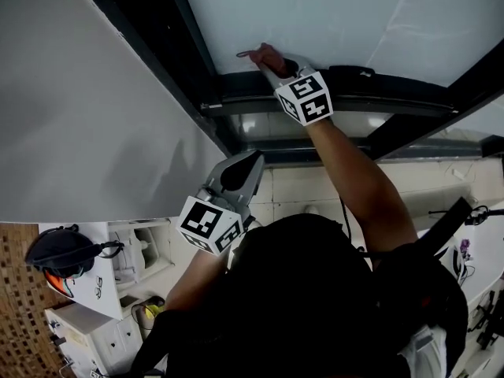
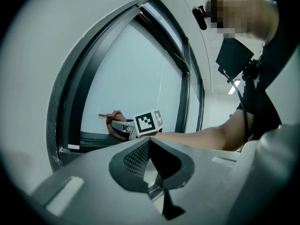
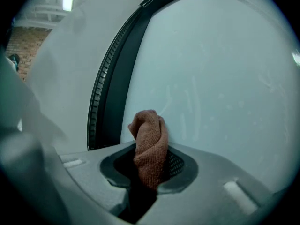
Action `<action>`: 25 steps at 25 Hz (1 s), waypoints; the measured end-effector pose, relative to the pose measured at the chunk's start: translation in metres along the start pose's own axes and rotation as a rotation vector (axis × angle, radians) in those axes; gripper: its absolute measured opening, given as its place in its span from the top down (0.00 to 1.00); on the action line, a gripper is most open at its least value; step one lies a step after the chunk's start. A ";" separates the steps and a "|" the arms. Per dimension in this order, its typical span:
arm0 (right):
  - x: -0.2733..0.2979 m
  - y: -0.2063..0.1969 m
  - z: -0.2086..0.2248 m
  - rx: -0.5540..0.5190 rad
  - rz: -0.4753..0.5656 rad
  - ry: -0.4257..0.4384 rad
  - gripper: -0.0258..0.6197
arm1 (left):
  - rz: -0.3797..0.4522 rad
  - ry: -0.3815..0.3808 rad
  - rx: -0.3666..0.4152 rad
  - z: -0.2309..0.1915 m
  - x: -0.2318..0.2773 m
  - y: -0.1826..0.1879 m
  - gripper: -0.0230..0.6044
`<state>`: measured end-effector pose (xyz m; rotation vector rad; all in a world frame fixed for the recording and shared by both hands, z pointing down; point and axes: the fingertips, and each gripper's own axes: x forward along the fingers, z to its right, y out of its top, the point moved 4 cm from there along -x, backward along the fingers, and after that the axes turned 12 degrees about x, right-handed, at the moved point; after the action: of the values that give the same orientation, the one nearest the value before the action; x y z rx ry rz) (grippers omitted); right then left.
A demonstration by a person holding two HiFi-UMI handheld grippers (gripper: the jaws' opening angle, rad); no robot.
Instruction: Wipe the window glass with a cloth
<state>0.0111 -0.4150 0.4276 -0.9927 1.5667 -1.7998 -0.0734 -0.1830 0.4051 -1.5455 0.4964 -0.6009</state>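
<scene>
The window glass (image 1: 331,10) fills the top of the head view, edged by a dark frame (image 1: 236,101). My right gripper (image 1: 273,68) is shut on a reddish-brown cloth (image 1: 266,54). The cloth touches the pane just above the bottom rail, near the lower left corner. In the right gripper view the bunched cloth (image 3: 149,135) sticks up out of the right gripper (image 3: 151,161) against the glass (image 3: 220,78). My left gripper (image 1: 253,161) hangs back below the sill, shut and empty. Its view shows the left gripper (image 2: 151,148), the right gripper (image 2: 121,125) and the cloth (image 2: 116,116).
A white wall panel (image 1: 79,93) runs along the left of the frame. Below stand a white cabinet (image 1: 94,321) with a dark helmet (image 1: 59,252) on it. A handlebar (image 1: 472,213) pokes in at the right. A second dark upright (image 2: 187,83) divides the panes.
</scene>
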 end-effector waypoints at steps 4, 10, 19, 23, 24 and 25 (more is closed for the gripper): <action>-0.015 -0.001 0.017 0.005 0.015 -0.024 0.84 | -0.014 -0.011 0.000 0.007 0.009 0.004 0.94; -0.034 -0.004 0.040 0.005 0.025 -0.059 0.84 | -0.011 -0.038 0.003 0.019 0.022 -0.001 0.94; -0.042 -0.004 0.048 0.019 0.027 -0.092 0.84 | -0.022 -0.046 0.006 0.027 0.030 0.007 0.94; -0.041 -0.004 0.047 0.015 0.021 -0.136 0.83 | -0.013 -0.040 0.009 0.025 0.027 0.004 0.94; -0.042 -0.005 0.046 0.008 0.017 -0.160 0.83 | -0.011 -0.039 0.009 0.025 0.026 0.003 0.94; -0.042 -0.005 0.046 0.000 0.014 -0.185 0.83 | -0.011 -0.039 0.009 0.025 0.025 0.003 0.94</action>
<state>0.0732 -0.4066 0.4276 -1.1121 1.4565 -1.6471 -0.0381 -0.1799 0.4037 -1.5493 0.4550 -0.5798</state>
